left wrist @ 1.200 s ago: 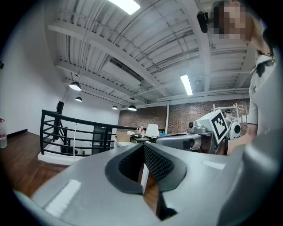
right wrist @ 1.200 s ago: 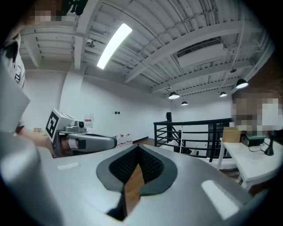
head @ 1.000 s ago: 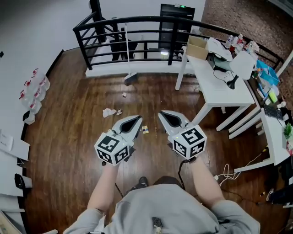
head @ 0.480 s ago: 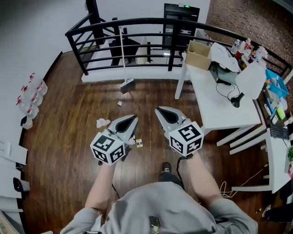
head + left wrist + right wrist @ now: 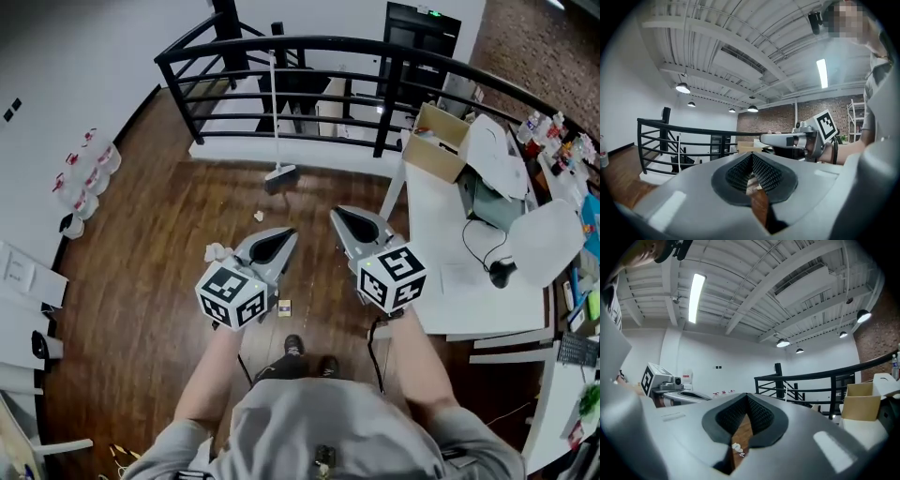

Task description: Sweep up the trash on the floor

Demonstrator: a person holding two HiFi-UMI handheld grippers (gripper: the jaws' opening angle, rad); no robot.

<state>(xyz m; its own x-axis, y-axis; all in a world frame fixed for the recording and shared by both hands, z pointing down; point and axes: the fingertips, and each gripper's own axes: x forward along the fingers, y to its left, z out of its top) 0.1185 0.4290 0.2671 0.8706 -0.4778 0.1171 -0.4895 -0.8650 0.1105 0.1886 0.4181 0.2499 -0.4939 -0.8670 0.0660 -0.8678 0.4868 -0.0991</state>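
A broom (image 5: 276,122) leans upright on the black railing (image 5: 309,45), its head (image 5: 281,176) on the wooden floor. Trash lies on the floor: a crumpled white paper (image 5: 218,251) just left of my left gripper (image 5: 284,238), a small scrap (image 5: 260,217) ahead of it, and a small yellow piece (image 5: 285,307) below between my arms. My right gripper (image 5: 338,217) is held beside the left, both pointing level towards the railing. Both are shut with nothing in them. In the right gripper view, white scraps (image 5: 737,446) show on the floor under the shut jaws.
A white table (image 5: 450,281) stands close on the right with a cardboard box (image 5: 438,141), papers and a cable on it. Bottles (image 5: 89,173) line the left wall. The person's shoes (image 5: 294,345) are on the floor below.
The person has walked forward towards the railing and broom, which now look nearer. The floor trash has slid back to beside and under the grippers. Both grippers stayed shut.
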